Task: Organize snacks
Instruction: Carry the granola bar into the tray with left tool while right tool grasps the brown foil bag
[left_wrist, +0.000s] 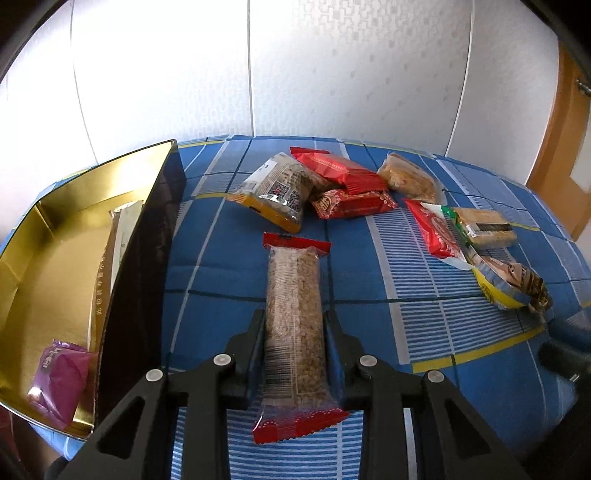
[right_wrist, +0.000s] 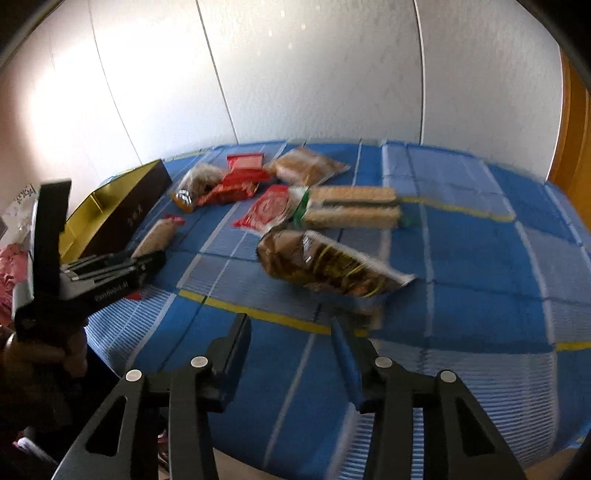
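Left wrist view: left tool (left_wrist: 293, 325) grasps the grain bar (left_wrist: 293, 314) lengthwise, beside the gold box (left_wrist: 44, 236) on the bed (left_wrist: 424, 332); slick wrapper may slip.

Right wrist view: right tool (right_wrist: 291, 328) empty, jaws apart; brown snack bag (right_wrist: 328, 266) lies just beyond, so a hurried closure may miss it.

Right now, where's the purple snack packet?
Left wrist view, bottom left: the purple packet lies inside the gold-lined box, at its near end beside the dark side wall.
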